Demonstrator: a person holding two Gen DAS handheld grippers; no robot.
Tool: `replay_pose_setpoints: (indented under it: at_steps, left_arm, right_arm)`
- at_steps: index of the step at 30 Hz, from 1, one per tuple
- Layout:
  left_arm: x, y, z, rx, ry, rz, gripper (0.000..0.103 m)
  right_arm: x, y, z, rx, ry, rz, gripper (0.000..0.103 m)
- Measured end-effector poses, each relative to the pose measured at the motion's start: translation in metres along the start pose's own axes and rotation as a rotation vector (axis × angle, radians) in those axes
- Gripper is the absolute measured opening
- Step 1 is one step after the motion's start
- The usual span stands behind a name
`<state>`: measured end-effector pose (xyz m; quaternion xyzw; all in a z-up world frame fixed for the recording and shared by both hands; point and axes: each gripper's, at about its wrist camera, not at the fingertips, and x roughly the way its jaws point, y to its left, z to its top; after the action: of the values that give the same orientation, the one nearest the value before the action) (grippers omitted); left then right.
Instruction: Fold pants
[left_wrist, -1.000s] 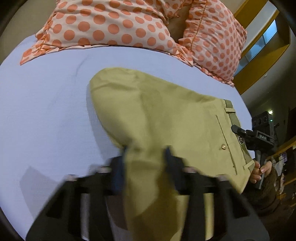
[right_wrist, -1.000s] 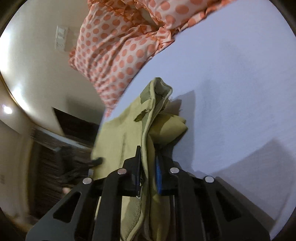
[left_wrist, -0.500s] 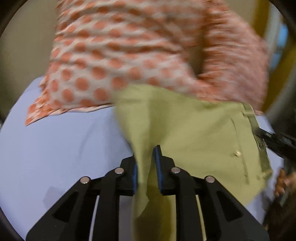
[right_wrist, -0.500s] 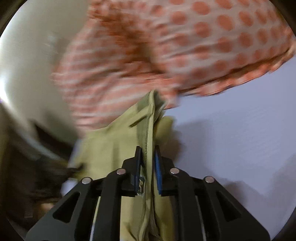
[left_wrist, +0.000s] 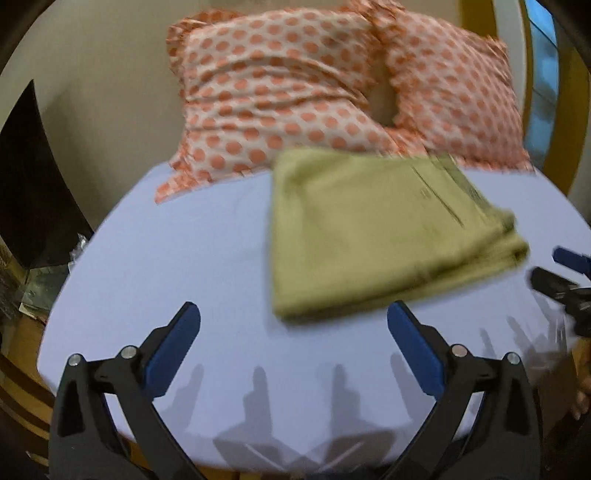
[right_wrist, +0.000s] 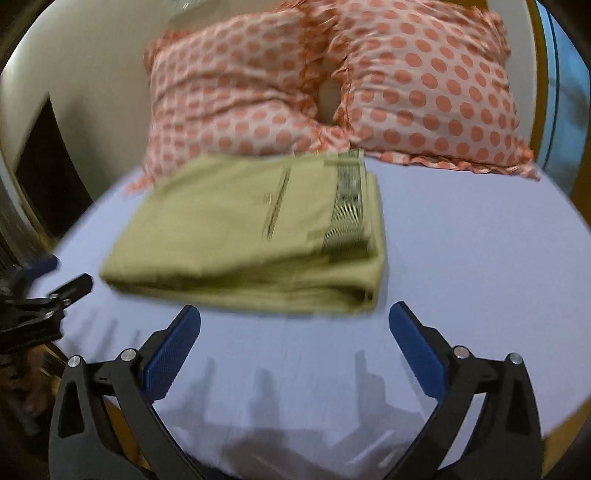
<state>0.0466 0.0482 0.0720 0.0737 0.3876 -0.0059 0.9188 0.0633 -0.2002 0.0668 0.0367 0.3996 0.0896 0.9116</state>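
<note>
Olive-green pants (left_wrist: 373, 229) lie folded in a flat stack on the pale blue bed sheet (left_wrist: 177, 258), waistband to the right; they also show in the right wrist view (right_wrist: 251, 232). My left gripper (left_wrist: 293, 332) is open and empty, just in front of the stack's near edge. My right gripper (right_wrist: 295, 332) is open and empty, just in front of the stack's near right corner. The right gripper's fingers (left_wrist: 554, 284) show at the right edge of the left wrist view, and the left gripper's fingers (right_wrist: 70, 288) at the left edge of the right wrist view.
Two orange polka-dot pillows (left_wrist: 288, 92) (right_wrist: 424, 85) lean against the wall just behind the pants. The sheet's front edge (left_wrist: 258, 454) is close below the grippers. A dark opening (left_wrist: 33, 184) is at the left.
Both grippers have let go of the pants and opened wide. They have drawn back toward the bed's front edge. The pants now lie folded flat on the sheet.
</note>
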Motion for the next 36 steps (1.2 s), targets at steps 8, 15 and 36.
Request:
replay_pose_setpoints:
  at_steps: [8, 15, 36]
  left_arm:
    - [0.031, -0.009, -0.021, -0.034, 0.082, -0.020, 0.101]
    - [0.046, -0.009, -0.030, -0.073, 0.126, -0.078, 0.101]
    - [0.045, -0.010, -0.034, -0.072, 0.098, -0.085, 0.101]
  right_arm:
    - [0.033, 0.031, -0.027, -0.062, 0.113, -0.125, 0.102]
    - [0.035, 0.031, -0.030, -0.025, 0.091, -0.115, 0.102]
    - [0.035, 0.032, -0.029, -0.012, 0.090, -0.122, 0.102]
